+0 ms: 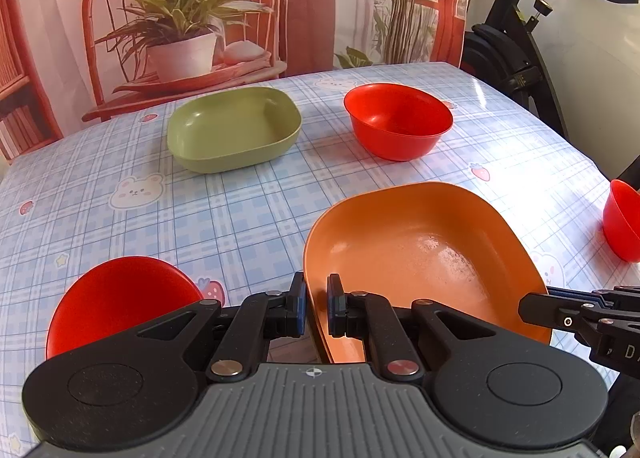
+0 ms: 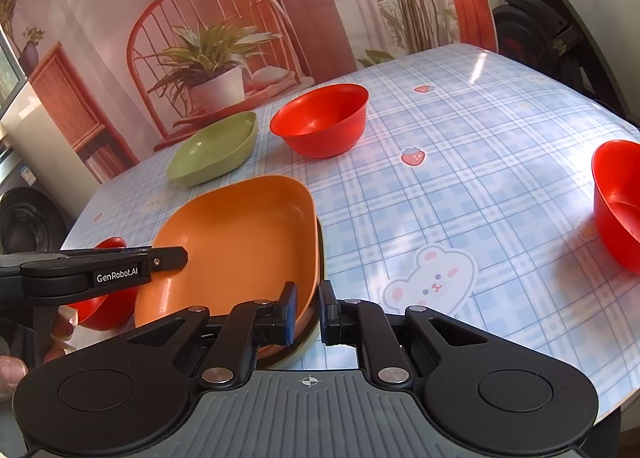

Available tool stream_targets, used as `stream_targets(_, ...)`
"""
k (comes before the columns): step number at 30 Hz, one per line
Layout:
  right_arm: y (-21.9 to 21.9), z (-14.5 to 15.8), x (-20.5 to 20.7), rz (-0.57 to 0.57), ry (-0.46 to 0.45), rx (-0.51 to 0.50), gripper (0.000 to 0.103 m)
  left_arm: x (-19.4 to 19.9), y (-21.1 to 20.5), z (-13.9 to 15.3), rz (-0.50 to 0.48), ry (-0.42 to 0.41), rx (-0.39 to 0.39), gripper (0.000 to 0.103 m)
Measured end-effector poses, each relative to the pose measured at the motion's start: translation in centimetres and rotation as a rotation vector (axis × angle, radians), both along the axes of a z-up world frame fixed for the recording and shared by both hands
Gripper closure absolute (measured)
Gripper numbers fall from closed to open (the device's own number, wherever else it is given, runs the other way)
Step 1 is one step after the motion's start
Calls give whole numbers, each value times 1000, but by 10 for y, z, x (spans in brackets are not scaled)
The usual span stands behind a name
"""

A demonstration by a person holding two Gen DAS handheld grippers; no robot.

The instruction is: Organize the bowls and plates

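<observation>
A shallow orange plate [image 1: 424, 254] [image 2: 236, 242] lies at the table's near edge, stacked on another plate whose pale green rim [image 2: 305, 357] shows beneath. My left gripper [image 1: 316, 308] [image 2: 185, 256] is shut on the orange plate's left rim. On the opposite rim my right gripper [image 2: 308, 316] [image 1: 525, 307] is shut too. Whether the stack rests on the table I cannot tell. A green plate [image 1: 234, 128] [image 2: 214, 148] and a red bowl [image 1: 398, 120] [image 2: 320, 120] stand at the far side. Another red bowl [image 1: 120, 298] [image 2: 106, 308] is near left, a third [image 1: 624, 226] [image 2: 618, 202] at the right.
The table [image 1: 240, 210] [image 2: 460, 186] wears a blue checked cloth with bears and strawberries. An exercise bike [image 1: 516, 38] stands past its far right corner. A printed backdrop with a chair and plant hangs behind. A person's fingers [image 2: 12, 372] hold the left gripper.
</observation>
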State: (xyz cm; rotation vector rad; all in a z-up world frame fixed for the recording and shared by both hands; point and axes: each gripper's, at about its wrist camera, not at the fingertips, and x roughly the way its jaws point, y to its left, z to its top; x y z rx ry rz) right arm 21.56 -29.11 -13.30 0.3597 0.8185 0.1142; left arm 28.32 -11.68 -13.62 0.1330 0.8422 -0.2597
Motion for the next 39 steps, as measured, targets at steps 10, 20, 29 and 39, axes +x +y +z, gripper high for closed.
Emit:
stream_targets(10,0,0,1,4,0,7,88,-1,1,0,4,0,-5,92)
stream_targets(20,-1,1,0,2,-3,11,85,-3,3,2,12,-4,-13,92)
stream_targets(29,-2,-4,2,-5,20,7,82,-18,11,10,33,-31,-51,92)
stream_targets(39,-2,-14,4,-17,48,6,82,-29,13,-1,56,0,-48,92)
